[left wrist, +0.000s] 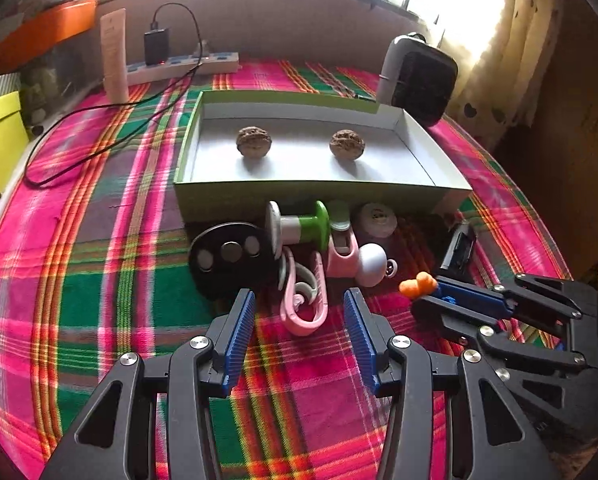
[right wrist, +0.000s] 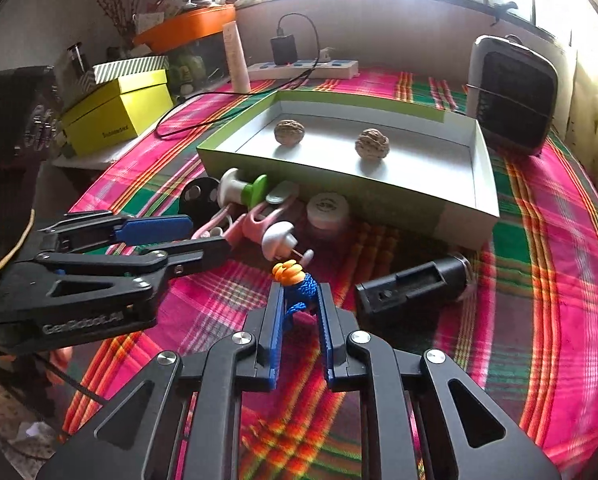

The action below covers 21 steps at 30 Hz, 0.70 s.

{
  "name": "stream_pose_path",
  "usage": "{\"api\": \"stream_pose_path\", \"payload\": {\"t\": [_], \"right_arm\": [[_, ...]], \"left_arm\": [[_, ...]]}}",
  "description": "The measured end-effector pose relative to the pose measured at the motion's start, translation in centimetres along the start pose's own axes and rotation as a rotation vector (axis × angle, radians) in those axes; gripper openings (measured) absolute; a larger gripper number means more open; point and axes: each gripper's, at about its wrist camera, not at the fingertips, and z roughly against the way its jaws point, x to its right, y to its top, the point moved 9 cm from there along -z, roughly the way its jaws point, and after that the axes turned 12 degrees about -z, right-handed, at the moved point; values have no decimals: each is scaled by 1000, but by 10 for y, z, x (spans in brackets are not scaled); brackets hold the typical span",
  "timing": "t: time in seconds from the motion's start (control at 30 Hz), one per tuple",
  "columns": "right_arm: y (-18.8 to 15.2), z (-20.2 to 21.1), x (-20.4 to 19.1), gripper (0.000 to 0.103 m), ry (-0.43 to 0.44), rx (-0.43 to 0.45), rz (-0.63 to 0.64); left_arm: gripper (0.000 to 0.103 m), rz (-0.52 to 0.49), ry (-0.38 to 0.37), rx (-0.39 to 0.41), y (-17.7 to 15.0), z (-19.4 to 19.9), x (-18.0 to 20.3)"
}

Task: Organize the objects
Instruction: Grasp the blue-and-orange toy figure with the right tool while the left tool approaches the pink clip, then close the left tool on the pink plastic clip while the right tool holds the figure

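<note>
The right gripper point(right wrist: 297, 300) is clamped on a small knitted toy point(right wrist: 295, 286), blue in the body with an orange tuft that pokes out past the fingertips. The pads press on the blue part from both sides, and a loose blue loop hangs down between the fingers. The left gripper point(left wrist: 299, 308) holds nothing; its fingers stand moderately apart above the plaid cloth point(left wrist: 79, 280), with a pink clip point(left wrist: 305, 304) lying just ahead of and between the tips.

Beyond the right fingertips lies a clutter of small items, and past that the box point(right wrist: 475, 208), where two walnuts point(right wrist: 289, 132) already sit. The step in hand looks like carrying the toy into that box.

To do it well, the grip should stay firm, since the soft yarn can slip. The toy needs to rise clear of the white knob point(right wrist: 277, 238) just ahead of the tips and over the box's near wall before moving forward. The black case point(right wrist: 413, 288) to the right of the fingers is best avoided. Release should come low over the bare floor, away from the walnuts. The left gripper is close on the left, so it should keep out of the path.
</note>
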Motion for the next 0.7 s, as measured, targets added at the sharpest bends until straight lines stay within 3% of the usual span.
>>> {"api": "stream_pose_path", "payload": {"t": [0.53, 0.7], "right_arm": [[0, 3, 2, 17, 14, 1, -4], [-1, 2, 2, 17, 15, -5, -2]], "left_arm": [[44, -18, 42, -12, 8, -10, 0], [30, -17, 59, -13, 7, -10, -3]]}}
